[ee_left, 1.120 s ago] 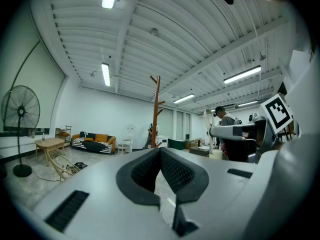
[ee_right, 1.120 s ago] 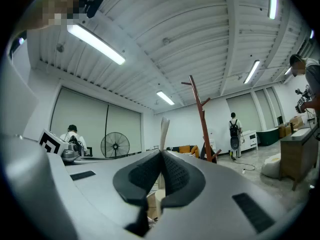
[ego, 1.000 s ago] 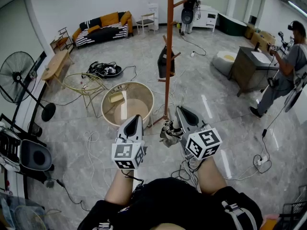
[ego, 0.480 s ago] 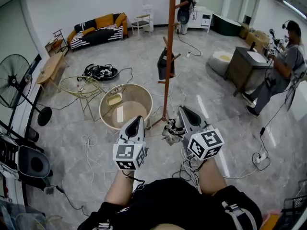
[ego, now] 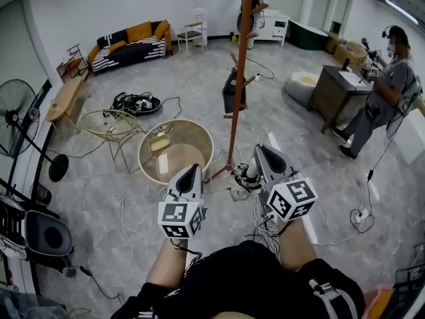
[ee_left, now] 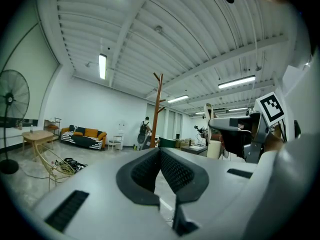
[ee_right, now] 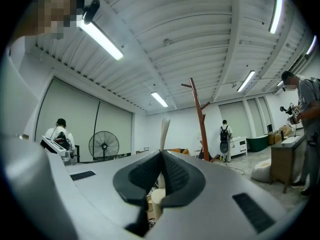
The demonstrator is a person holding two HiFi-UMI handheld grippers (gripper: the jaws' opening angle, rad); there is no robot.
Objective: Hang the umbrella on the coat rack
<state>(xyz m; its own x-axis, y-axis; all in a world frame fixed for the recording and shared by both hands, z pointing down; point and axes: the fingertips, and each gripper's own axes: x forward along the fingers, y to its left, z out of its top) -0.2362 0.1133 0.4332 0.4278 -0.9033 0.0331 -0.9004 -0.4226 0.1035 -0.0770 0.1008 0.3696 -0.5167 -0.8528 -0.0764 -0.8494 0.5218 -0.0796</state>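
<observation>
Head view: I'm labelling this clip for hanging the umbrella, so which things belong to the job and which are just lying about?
Job in hand:
- umbrella, clamped in the right gripper
- coat rack

Just lying about:
- round table
- sofa
- floor fan
- dark tangle of cables
- dark bag already hanging on the rack

Coat rack [ego: 240,78]: top cut off at the head view's upper edge. Umbrella [ego: 242,179], near the rack's foot, mostly hidden behind the right tongs [ego: 260,153]. Dark item [ego: 231,93] hanging on the rack, perhaps a bag; too small to tell.
</observation>
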